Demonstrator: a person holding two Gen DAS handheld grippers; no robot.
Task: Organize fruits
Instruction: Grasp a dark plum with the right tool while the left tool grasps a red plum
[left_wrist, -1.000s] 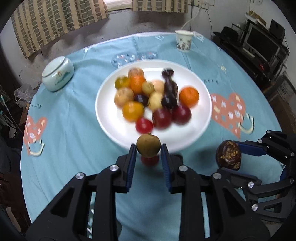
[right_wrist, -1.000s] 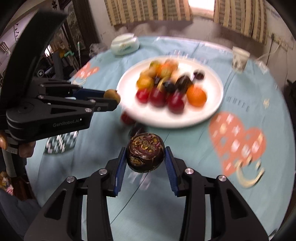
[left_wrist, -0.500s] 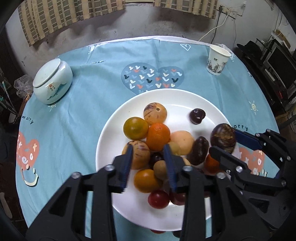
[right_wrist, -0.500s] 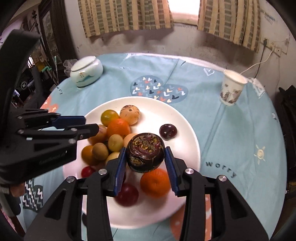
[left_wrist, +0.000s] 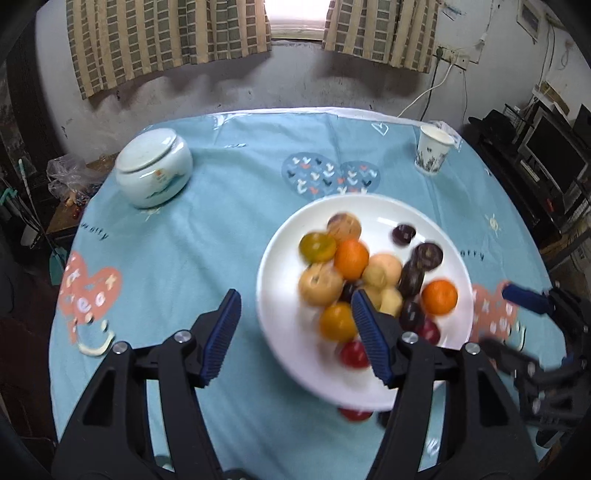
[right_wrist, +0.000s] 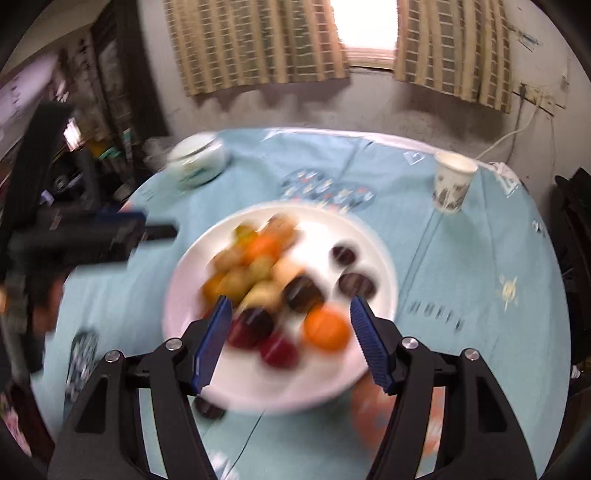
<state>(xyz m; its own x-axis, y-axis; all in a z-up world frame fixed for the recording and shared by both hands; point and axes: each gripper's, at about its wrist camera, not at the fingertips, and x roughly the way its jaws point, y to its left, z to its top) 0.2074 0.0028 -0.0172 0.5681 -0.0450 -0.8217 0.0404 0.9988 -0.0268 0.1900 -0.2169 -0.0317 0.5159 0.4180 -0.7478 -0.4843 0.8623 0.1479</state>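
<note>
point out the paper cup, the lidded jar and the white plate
paper cup (left_wrist: 433, 153), left wrist view, on its printed side wall
lidded jar (left_wrist: 155, 176), left wrist view, on its rounded body
white plate (left_wrist: 280, 310), left wrist view, on its bare left rim

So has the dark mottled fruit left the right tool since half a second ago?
Yes. The right tool is empty, its jaws opening; a dark fruit now lies on the plate, right of the pile.

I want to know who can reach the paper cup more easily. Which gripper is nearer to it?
Right. The right gripper sits over the plate's cup side, the paper cup just beyond. The left gripper is at the plate's opposite edge, farther away.
</note>
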